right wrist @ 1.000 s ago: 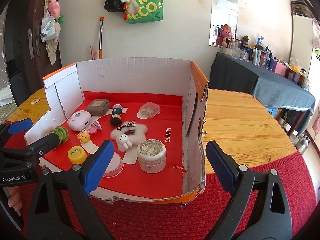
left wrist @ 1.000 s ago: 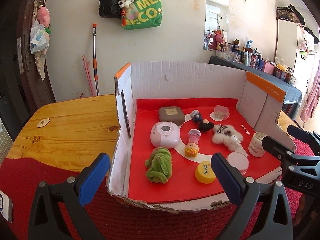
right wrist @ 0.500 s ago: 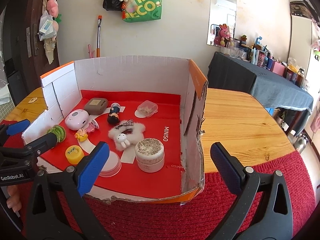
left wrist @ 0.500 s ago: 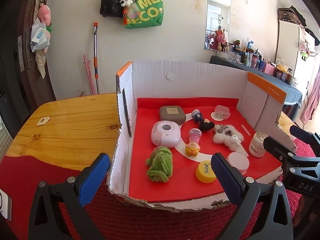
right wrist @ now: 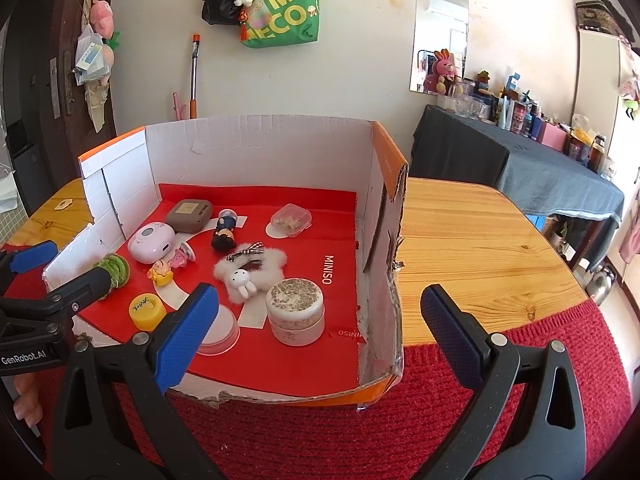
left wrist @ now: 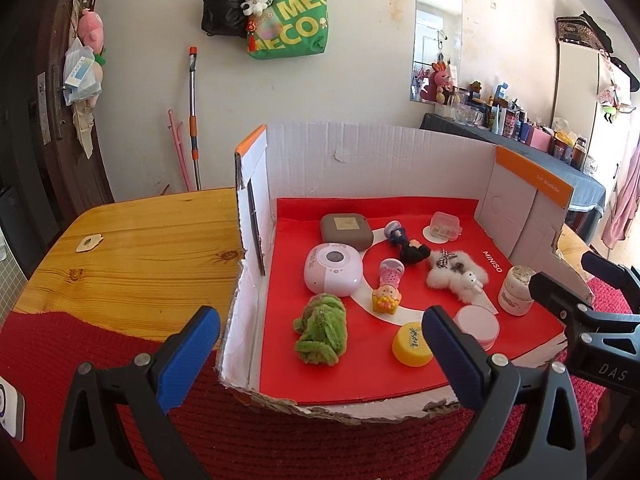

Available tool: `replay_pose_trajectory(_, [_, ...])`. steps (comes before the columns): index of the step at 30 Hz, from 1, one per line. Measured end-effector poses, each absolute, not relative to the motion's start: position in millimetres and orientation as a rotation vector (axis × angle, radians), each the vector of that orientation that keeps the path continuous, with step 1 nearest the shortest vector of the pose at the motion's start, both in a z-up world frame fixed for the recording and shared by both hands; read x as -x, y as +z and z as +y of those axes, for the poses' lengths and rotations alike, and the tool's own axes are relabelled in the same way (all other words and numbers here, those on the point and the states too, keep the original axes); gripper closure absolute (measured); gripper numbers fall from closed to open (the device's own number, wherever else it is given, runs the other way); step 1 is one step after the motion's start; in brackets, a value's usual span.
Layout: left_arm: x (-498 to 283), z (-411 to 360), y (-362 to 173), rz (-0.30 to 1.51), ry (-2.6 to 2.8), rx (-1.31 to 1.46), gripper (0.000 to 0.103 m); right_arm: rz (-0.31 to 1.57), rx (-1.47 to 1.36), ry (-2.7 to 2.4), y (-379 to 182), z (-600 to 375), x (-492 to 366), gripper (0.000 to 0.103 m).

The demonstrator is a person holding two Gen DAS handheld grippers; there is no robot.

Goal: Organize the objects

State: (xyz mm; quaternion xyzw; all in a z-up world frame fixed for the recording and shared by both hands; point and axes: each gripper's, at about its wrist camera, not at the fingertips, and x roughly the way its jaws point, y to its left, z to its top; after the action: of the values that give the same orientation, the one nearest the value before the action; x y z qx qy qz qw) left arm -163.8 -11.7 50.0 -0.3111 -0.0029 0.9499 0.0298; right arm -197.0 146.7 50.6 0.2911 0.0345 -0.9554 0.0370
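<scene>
- Standing on the red mat (left wrist: 80, 360) that covers the near part of the wooden table (left wrist: 132, 248) is an open cardboard box (left wrist: 360, 160) with a red floor and its near wall cut low.
- Both grippers hover in front of that low wall, over the mat, and neither touches anything.
- The left gripper (left wrist: 320, 350) has its blue-padded jaws spread wide with nothing between them; in the right wrist view it sits at the box's left front corner.
- The right gripper (right wrist: 320, 334) is likewise spread as wide as it goes and empty, aimed at the box's right front corner.
- Inside, at the back left, a brown rounded case (left wrist: 347, 231) lies just behind a pink-and-white device (left wrist: 334, 274).
- A green fuzzy scrunchie (left wrist: 320, 330) lies at the front left, near the side wall.
- A yellow cap (left wrist: 412, 343) sits at the front, just beside a pale pink round lid (left wrist: 478, 326).
- A small pink figurine (left wrist: 388, 288) lies in the middle, and a dark-clothed doll (left wrist: 408, 246) lies behind it.
- A white fluffy hair clip (right wrist: 250, 270) with a small rabbit on it lies right of centre.
- A white jar (right wrist: 295, 310) stands upright at the front right, close to the clip.
- A small clear plastic box (right wrist: 291, 220) rests at the back right.
- A green tote bag (right wrist: 280, 4) hangs on the wall behind.
</scene>
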Motion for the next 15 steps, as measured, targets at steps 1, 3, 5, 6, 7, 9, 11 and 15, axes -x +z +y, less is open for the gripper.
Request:
replay_pose_trajectory(1, [163.8, -11.7, 50.0, -0.01, 2.929, 0.959, 0.0, 0.105, -0.893, -2.932, 50.6, 146.8, 197.1, 0.0])
replay_pose_trajectory(3, [163.9, -11.6, 50.0, -0.009, 2.929, 0.959, 0.0, 0.103, -0.895, -2.932, 50.6, 146.8, 197.3, 0.0])
replay_pose_trajectory(5, [163.8, -11.6, 49.9, -0.008, 2.929, 0.959, 0.0, 0.101, -0.896, -2.932, 50.4, 147.0, 197.4, 0.0])
replay_pose_trajectory(6, [163.8, -11.6, 49.9, -0.008, 2.929, 0.959, 0.0, 0.1, -0.895, -2.933, 50.5, 147.2, 197.5, 0.0])
replay_pose_trajectory(7, [163.8, -11.6, 49.9, -0.008, 2.929, 0.959, 0.0, 0.099, -0.895, -2.934, 50.5, 147.1, 197.4, 0.0])
replay_pose_trajectory(9, [163.8, -11.5, 49.8, -0.009, 2.929, 0.959, 0.0, 0.1, -0.895, -2.934, 50.4, 146.8, 197.2, 0.0])
replay_pose_trajectory(11, [163.8, -11.5, 49.8, -0.009, 2.929, 0.959, 0.0, 0.101, -0.893, -2.936, 50.4, 146.8, 197.0, 0.0])
replay_pose_trajectory(15, [163.9, -11.6, 49.7, -0.009, 2.929, 0.959, 0.0, 0.101, -0.894, -2.936, 50.3, 146.9, 196.8, 0.0])
